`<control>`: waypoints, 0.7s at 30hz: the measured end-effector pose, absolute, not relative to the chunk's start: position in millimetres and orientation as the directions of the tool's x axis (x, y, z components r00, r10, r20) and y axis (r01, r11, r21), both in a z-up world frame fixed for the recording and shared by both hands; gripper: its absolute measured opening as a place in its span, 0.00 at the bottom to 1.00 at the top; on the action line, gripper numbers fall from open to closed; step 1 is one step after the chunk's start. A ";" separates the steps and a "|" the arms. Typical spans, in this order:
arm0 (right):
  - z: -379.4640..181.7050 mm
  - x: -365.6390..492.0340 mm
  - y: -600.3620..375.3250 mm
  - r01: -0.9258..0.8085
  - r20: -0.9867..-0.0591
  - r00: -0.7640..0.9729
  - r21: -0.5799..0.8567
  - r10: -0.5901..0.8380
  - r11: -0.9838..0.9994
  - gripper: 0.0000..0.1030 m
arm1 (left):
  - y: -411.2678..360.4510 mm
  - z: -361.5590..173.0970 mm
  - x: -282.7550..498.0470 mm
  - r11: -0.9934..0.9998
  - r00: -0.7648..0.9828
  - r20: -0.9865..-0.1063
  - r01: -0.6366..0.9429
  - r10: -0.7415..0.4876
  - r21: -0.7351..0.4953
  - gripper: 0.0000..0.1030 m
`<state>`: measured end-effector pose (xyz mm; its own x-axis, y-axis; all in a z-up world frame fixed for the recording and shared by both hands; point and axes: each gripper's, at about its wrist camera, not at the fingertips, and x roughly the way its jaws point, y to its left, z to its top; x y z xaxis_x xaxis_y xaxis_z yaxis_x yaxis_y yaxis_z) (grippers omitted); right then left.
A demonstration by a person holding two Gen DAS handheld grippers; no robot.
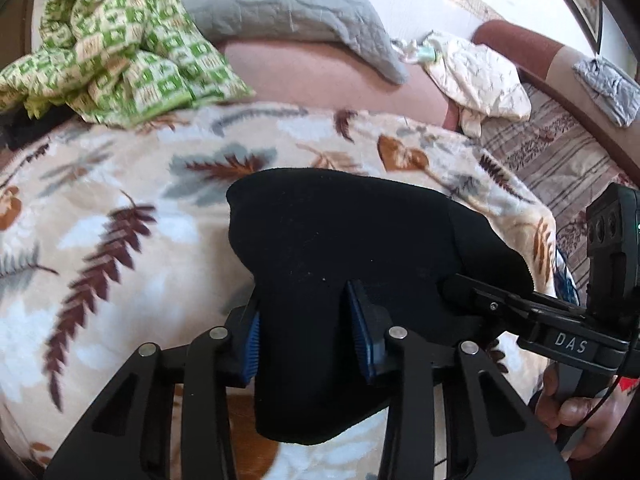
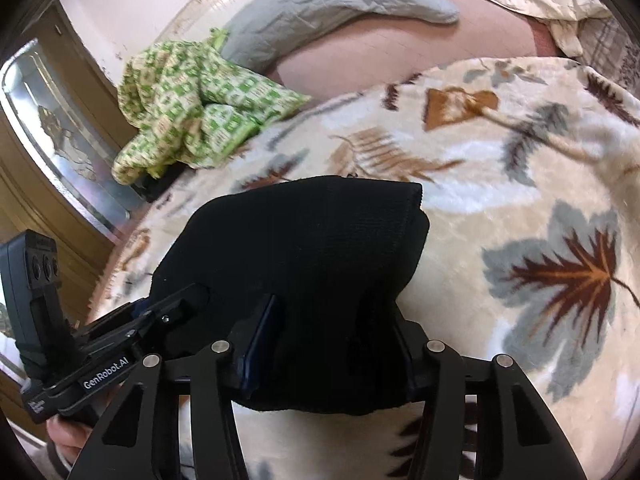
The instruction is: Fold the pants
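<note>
The black pants (image 1: 344, 264) lie bunched on a leaf-patterned blanket (image 1: 120, 216) spread over the bed, and both grippers have hold of them along the near edge.

In the left wrist view, the left gripper (image 1: 308, 336) has its fingers (image 1: 250, 344) partly closed, with a thick fold of black cloth filling the gap between the blue ribbed pads; both pads press against the fabric, so the fold is clamped. A flap of the pants hangs down below the fingers. At the right of this view, the right gripper (image 1: 464, 292) reaches in from the side and its tip is buried in the same black fabric, with the person's hand (image 1: 568, 412) on its handle below.

In the right wrist view, the right gripper (image 2: 328, 344) likewise has its fingers (image 2: 260, 336) part way closed around a bundle of the pants (image 2: 304, 240), the cloth packed between them and draped over the right finger. The left gripper (image 2: 188, 300) enters from the left, its tip touching the cloth.

Beyond the pants lie a green checked cloth (image 1: 116, 40) and a grey pillow (image 1: 288, 8).
</note>
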<state>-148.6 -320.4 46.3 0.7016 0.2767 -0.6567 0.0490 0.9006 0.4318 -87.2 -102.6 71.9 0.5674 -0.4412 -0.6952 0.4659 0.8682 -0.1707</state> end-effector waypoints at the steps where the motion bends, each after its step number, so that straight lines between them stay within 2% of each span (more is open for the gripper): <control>1: 51.1 -143.9 -315.8 0.039 -0.653 0.704 0.428 0.279 0.903 0.51 | -97.8 76.4 -83.5 0.873 0.574 -0.693 0.458 -0.437 -0.171 0.35; 8: 60.4 -103.7 -283.0 -0.019 -0.640 0.700 0.428 0.318 0.904 0.51 | -66.1 78.4 -57.1 0.906 0.610 -0.693 0.392 -0.385 -0.159 0.35; 12: 41.3 -71.3 -267.8 -0.019 -0.666 0.670 0.425 0.327 0.905 0.51 | -53.8 50.2 -30.5 0.925 0.570 -0.749 0.347 -0.338 -0.153 0.36; 15: 18.2 -55.7 -256.5 -0.005 -0.737 0.610 0.363 0.290 0.932 0.57 | -43.0 31.4 -23.2 0.931 0.540 -0.774 0.321 -0.331 -0.173 0.51; 18: 18.9 -66.0 -260.0 -0.019 -0.720 0.626 0.371 0.301 0.928 0.61 | -41.3 35.2 -31.2 0.932 0.559 -0.766 0.333 -0.318 -0.143 0.60; 21: 27.1 -77.2 -265.3 -0.011 -0.722 0.628 0.365 0.291 0.931 0.61 | -42.3 40.7 -40.4 0.934 0.576 -0.763 0.344 -0.294 -0.100 0.61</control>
<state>-77.2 -265.3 27.1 0.6285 0.2906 -0.7215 -0.0109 0.9308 0.3653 -40.4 -42.3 40.7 0.5756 -0.2938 -0.7631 0.3436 0.9337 -0.1003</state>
